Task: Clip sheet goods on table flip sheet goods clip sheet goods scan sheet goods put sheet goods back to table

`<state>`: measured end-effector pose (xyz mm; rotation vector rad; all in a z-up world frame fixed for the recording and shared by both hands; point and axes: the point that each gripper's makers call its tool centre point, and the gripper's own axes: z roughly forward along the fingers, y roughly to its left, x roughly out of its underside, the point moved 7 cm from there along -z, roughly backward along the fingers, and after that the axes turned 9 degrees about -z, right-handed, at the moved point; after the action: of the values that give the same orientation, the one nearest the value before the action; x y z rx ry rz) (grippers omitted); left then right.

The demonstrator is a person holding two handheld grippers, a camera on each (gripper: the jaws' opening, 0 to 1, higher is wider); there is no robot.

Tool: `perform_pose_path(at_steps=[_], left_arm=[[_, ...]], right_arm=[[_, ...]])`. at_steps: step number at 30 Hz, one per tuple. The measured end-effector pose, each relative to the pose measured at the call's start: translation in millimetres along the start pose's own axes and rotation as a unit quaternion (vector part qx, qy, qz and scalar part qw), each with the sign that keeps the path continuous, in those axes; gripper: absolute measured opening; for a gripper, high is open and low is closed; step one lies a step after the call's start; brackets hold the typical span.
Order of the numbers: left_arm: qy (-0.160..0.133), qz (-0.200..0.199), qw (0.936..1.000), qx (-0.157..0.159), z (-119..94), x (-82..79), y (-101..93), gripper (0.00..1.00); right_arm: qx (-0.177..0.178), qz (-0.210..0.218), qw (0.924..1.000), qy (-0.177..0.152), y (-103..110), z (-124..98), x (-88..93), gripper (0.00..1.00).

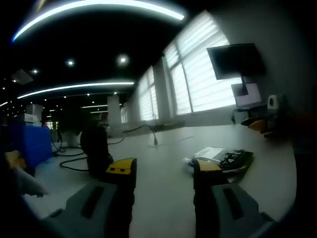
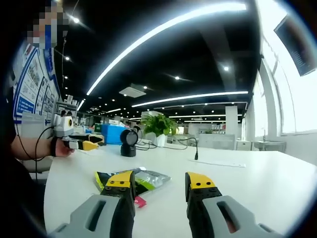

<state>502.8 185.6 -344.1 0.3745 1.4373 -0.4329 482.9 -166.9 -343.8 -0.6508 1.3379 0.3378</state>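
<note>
left gripper [image 1: 164, 171] at bottom centre of left gripper view, yellow-tipped jaws parted, nothing between them, right gripper [image 2: 158, 182] at bottom centre of right gripper view, jaws parted and empty, person's hand [image 2: 62, 147] at left edge of that view

No legible text in either view. The posters [image 2: 30, 87] on the wall carry print too small to read. The packets [image 2: 143, 179] on the surface [image 2: 257, 183] and the screen [image 1: 246, 94] show markings too blurred to read.
</note>
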Motion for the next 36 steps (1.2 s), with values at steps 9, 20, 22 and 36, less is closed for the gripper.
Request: perform_pose_path(at_steps=[9,20,22,36], left_arm=[[0.0,-0.001,1.0,0.0,0,0.1,-0.3,0.39],[0.0,-0.001,1.0,-0.001,-1,-0.2,-1.0,0.39],[0.0,0.0,1.0,-0.001,-1,-0.2,-1.5,0.39],[0.002,0.005,1.0,0.002,-2,0.1,-4.8,0.39]], right_arm=[[-0.016,0.018,0.9996,-0.011,8,6,-8.3,0.37],[-0.035,-0.037,0.9987,-0.004,27,15,-22.2,0.38],[-0.046,-0.045,0.998,-0.001,34,18,-24.4,0.38],[-0.107,-0.078,0.9908,0.028,70,41,-16.5,0.39]])
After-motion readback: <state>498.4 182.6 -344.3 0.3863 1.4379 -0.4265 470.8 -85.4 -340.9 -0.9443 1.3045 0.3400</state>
